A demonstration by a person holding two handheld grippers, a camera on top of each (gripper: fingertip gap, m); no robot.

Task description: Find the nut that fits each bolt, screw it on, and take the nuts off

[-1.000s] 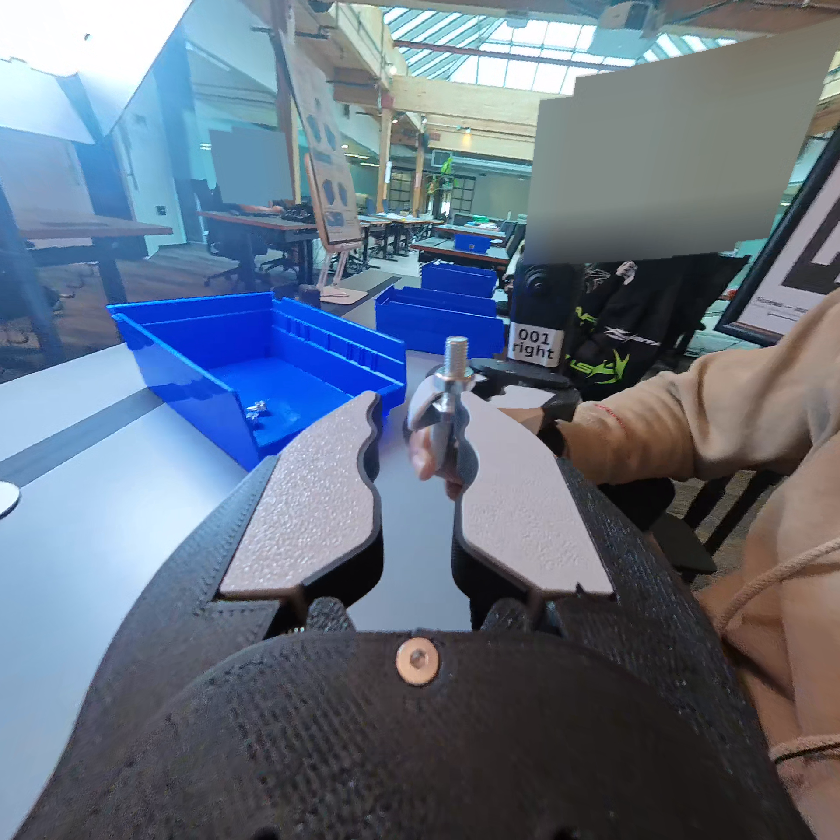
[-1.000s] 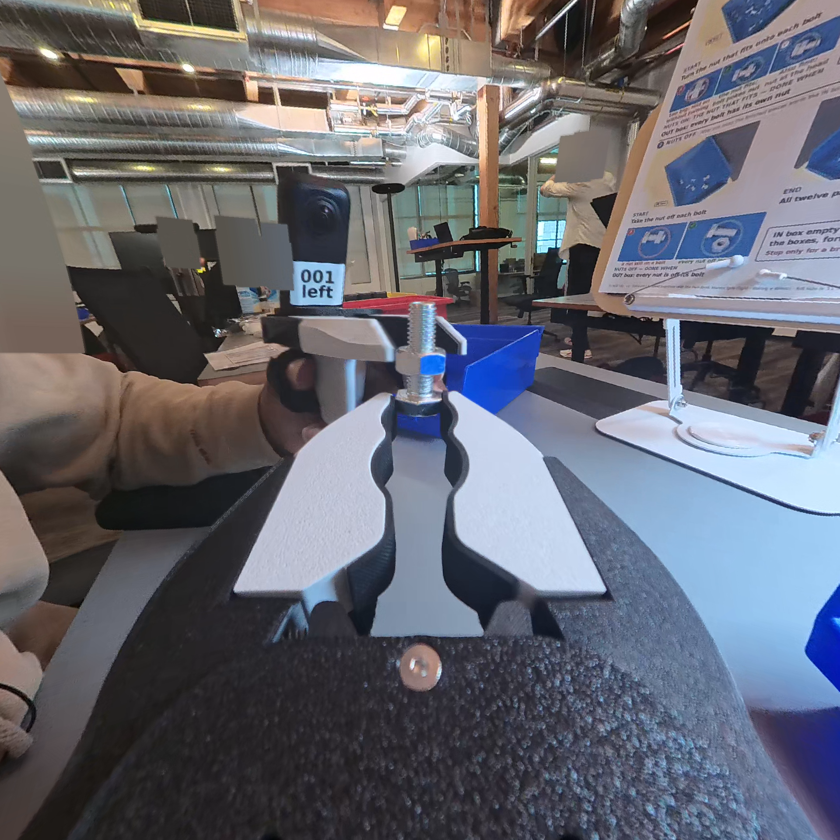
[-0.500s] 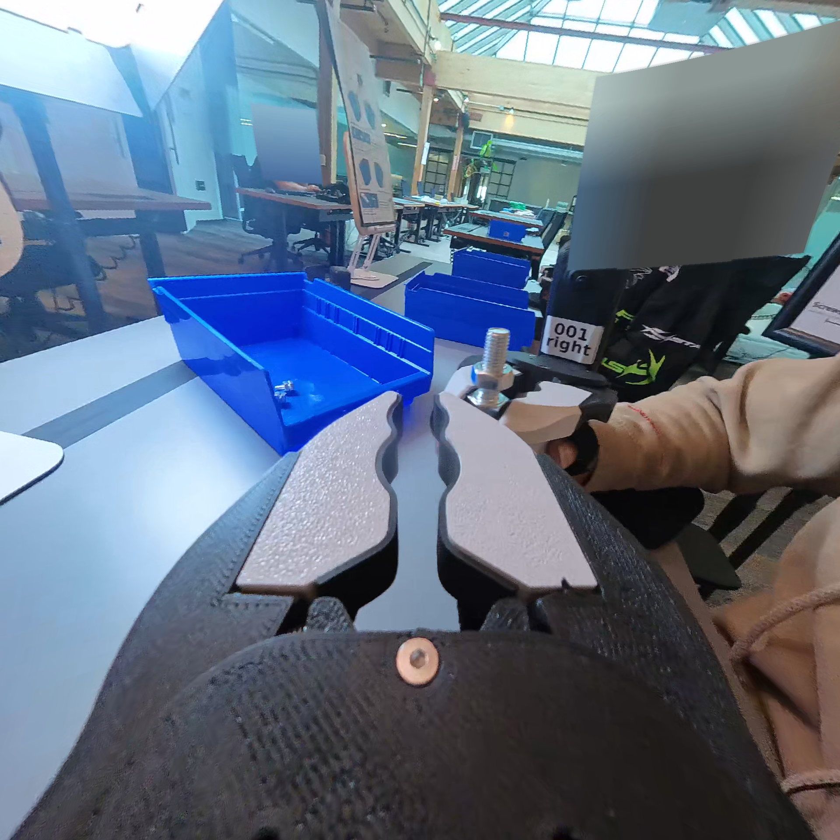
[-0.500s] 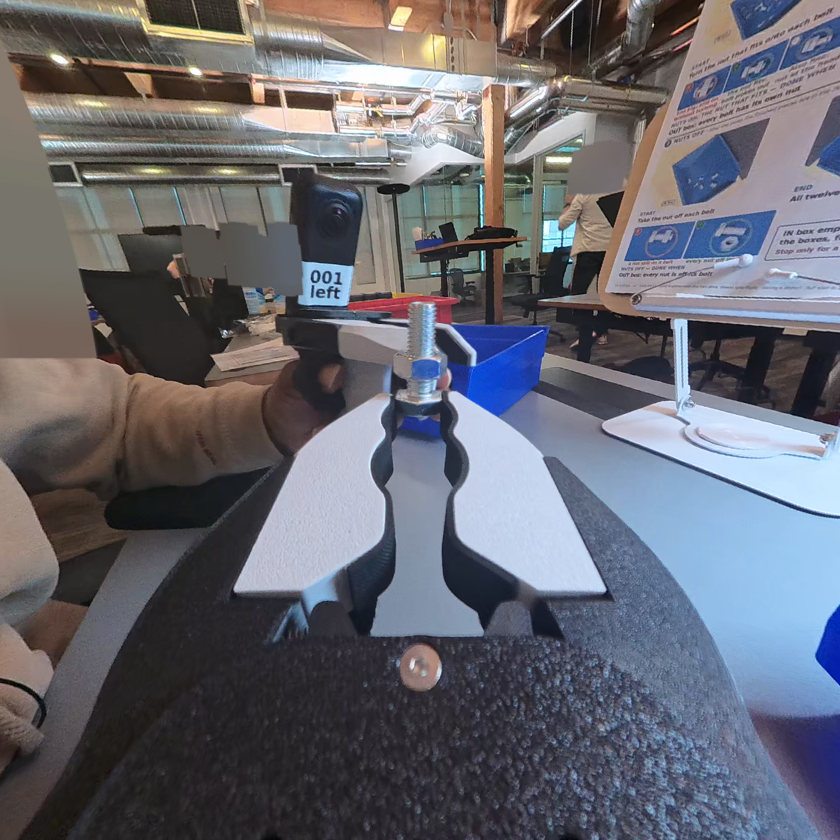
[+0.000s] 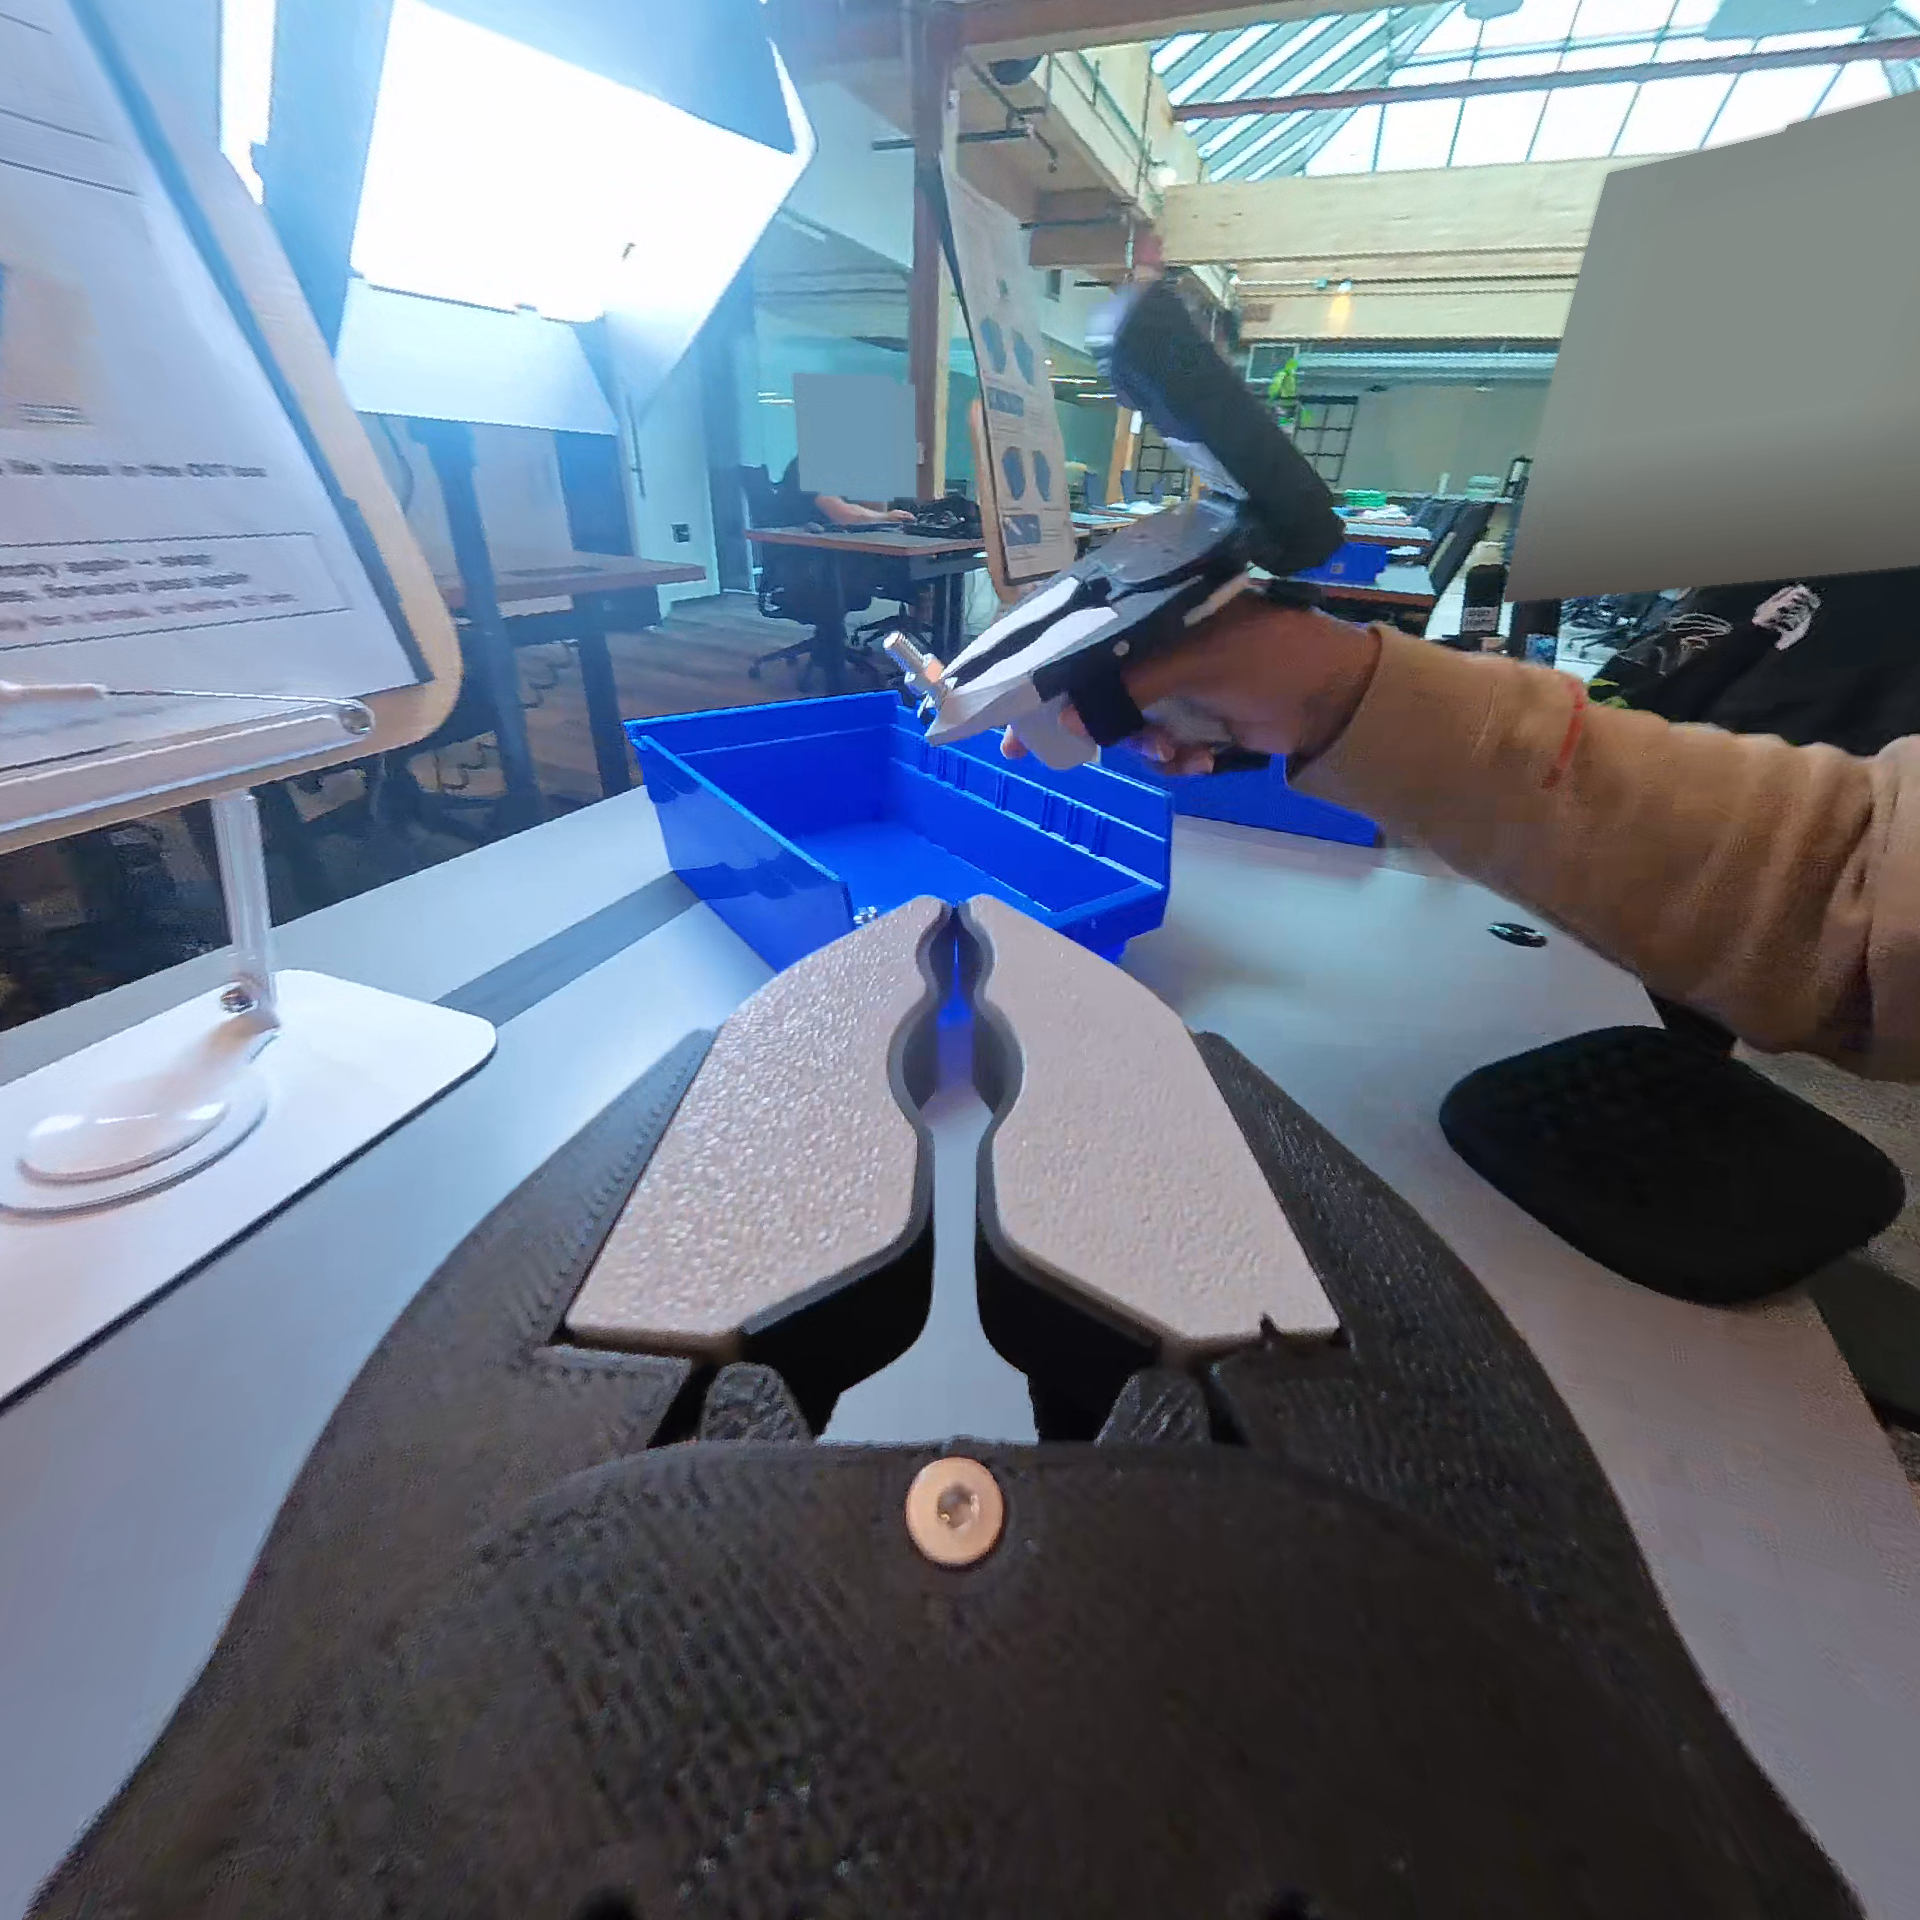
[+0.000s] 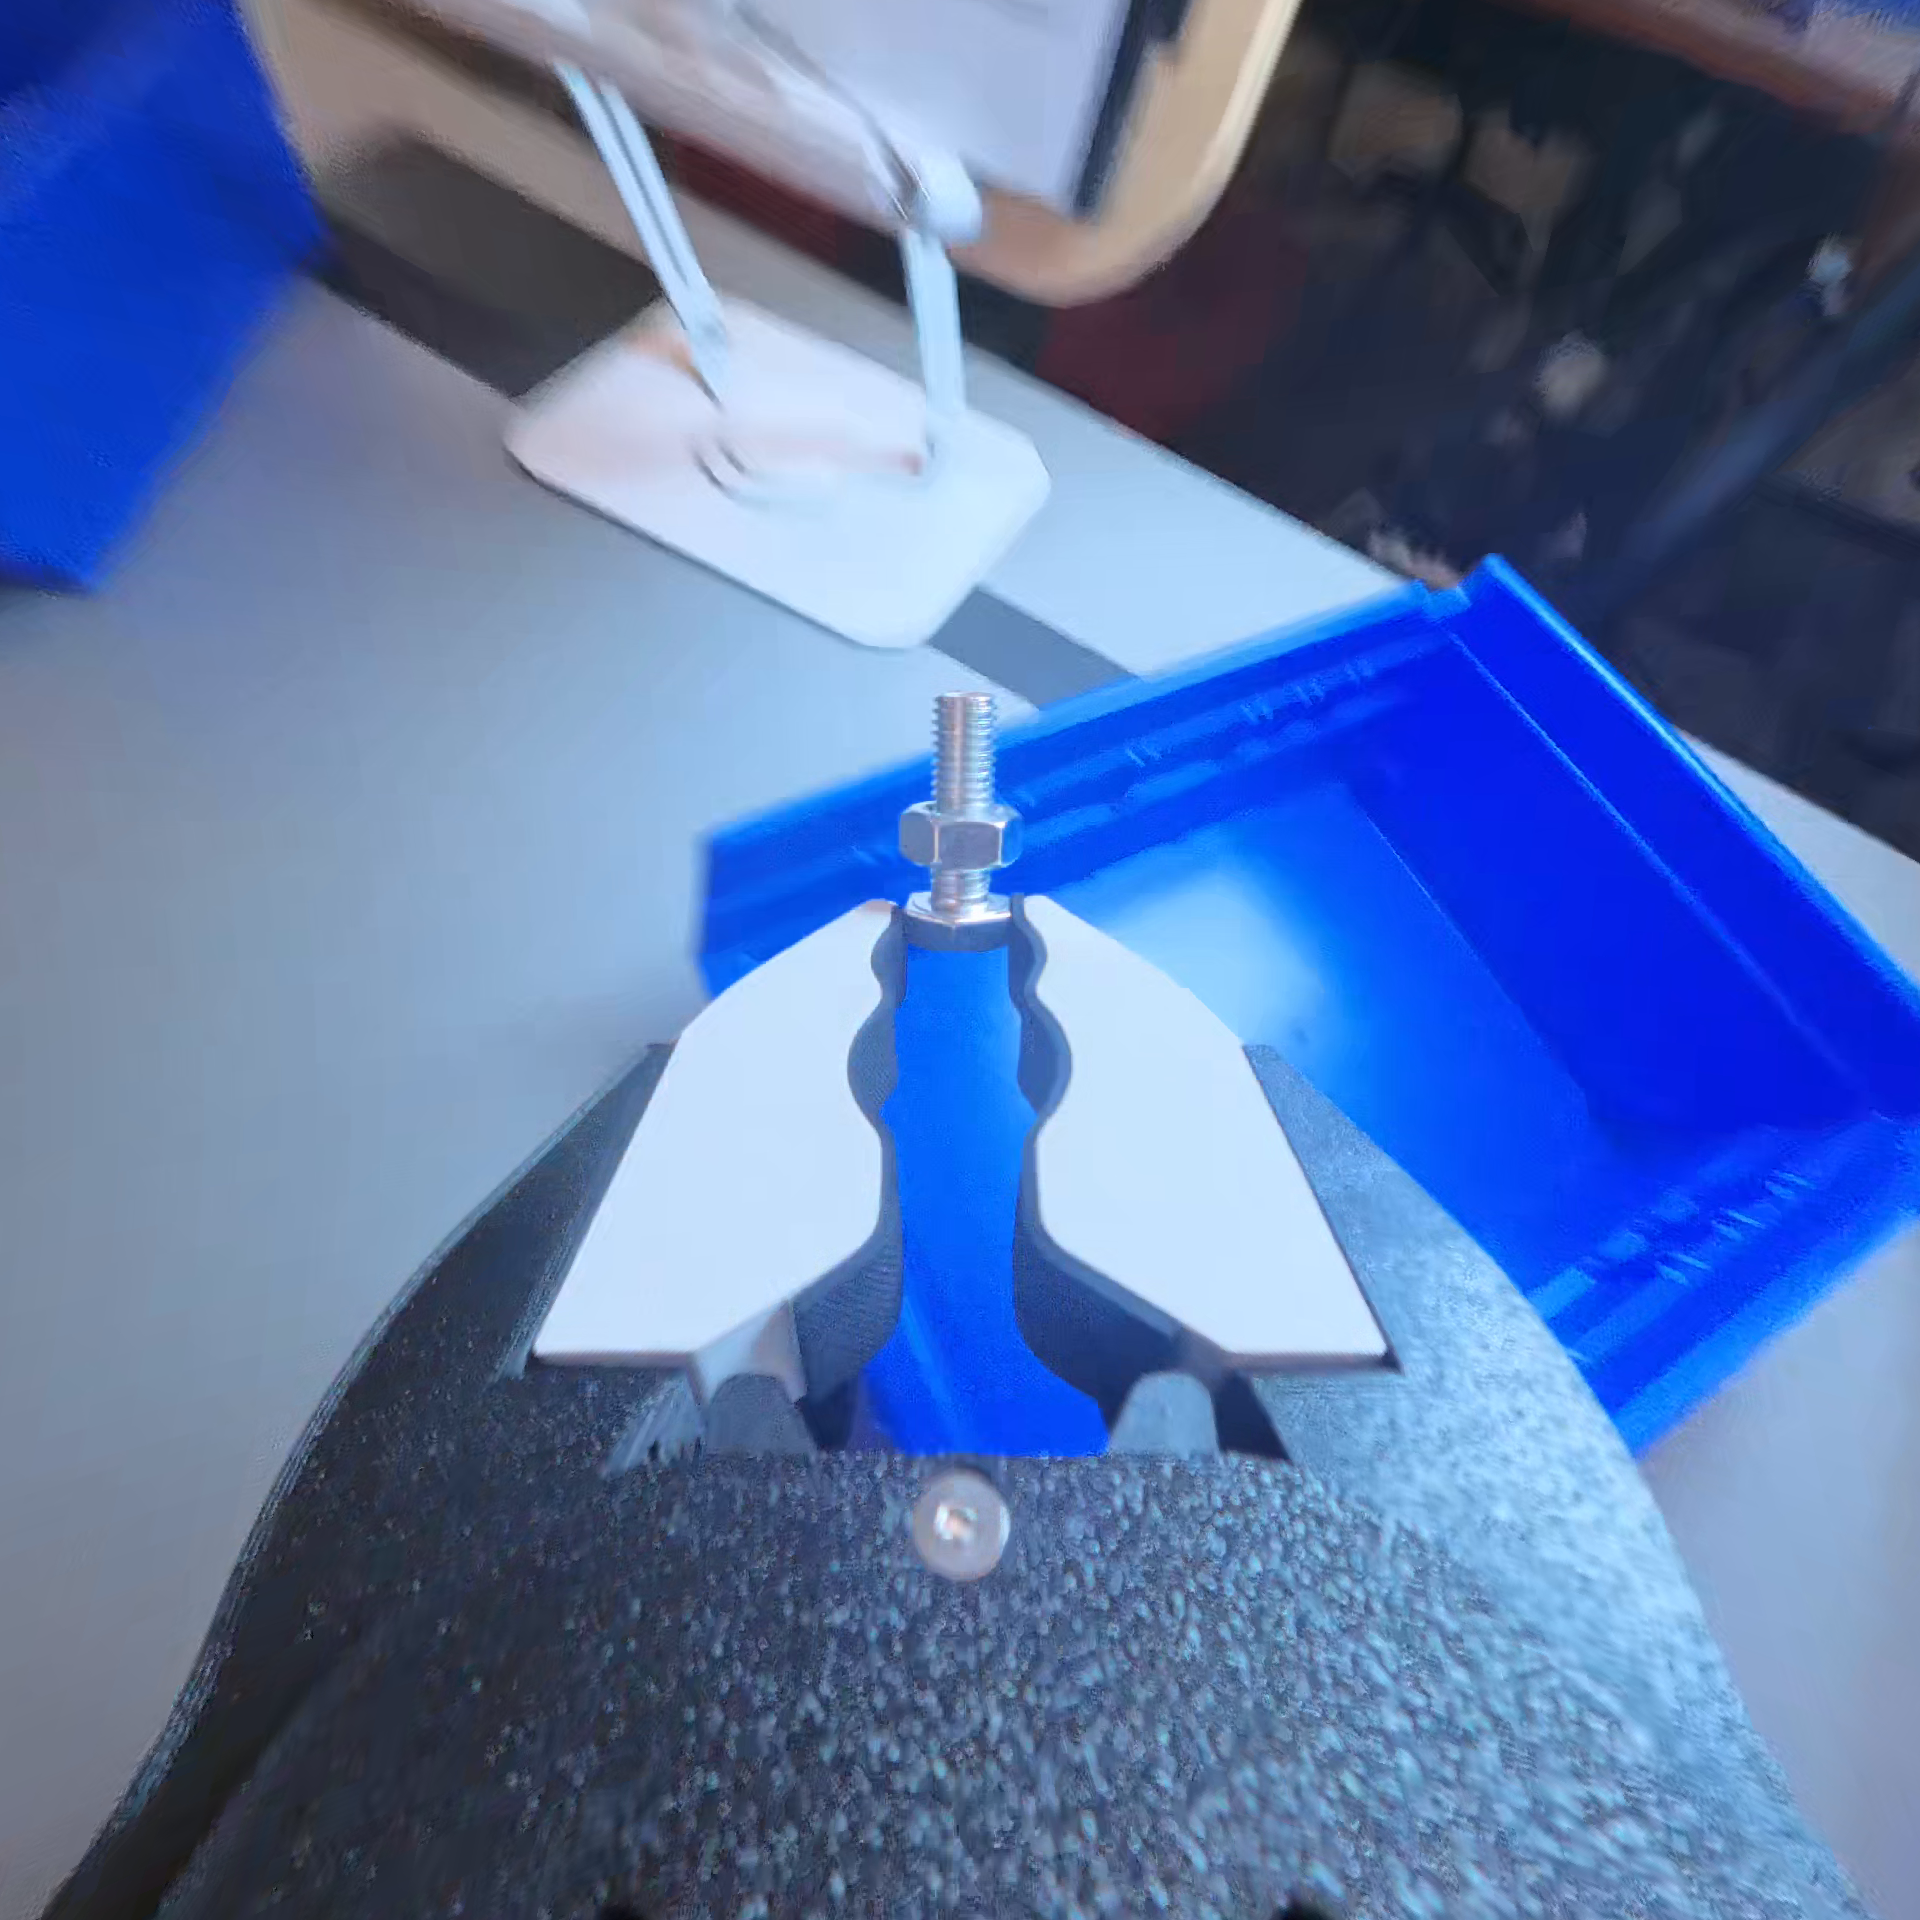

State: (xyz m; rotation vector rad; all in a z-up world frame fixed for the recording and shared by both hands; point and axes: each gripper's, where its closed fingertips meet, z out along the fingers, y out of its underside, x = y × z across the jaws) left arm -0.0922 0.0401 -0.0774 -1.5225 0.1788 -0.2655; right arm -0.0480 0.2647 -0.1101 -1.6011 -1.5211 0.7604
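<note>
The bolt [image 6: 964,774] sits pinched by its head at the very tips of the right claw [image 6: 954,925], long axis running straight on from the fingers, threaded end pointing away from the claw. A hex nut [image 6: 960,834] rides on the shank just beyond the head. The head itself is mostly tucked between the fingertips. Below and ahead of that claw lies a blue bin [image 6: 1621,831], its floor smeared by motion blur, so any contents are hard to make out. Further ahead, a white stand base [image 6: 831,520] on the grey bench [image 6: 312,727], also blurred.

From the left wrist view, the right claw [image 5: 940,696] hangs above the bin's far wall [image 5: 769,722], tilted downward, bolt tip [image 5: 902,649] aimed up and away. The left claw [image 5: 956,920] is pressed nearly together, gripping nothing, its tips hiding the bin's near corner. A sleeve [image 5: 1662,831] reaches in from that claw's right.
</note>
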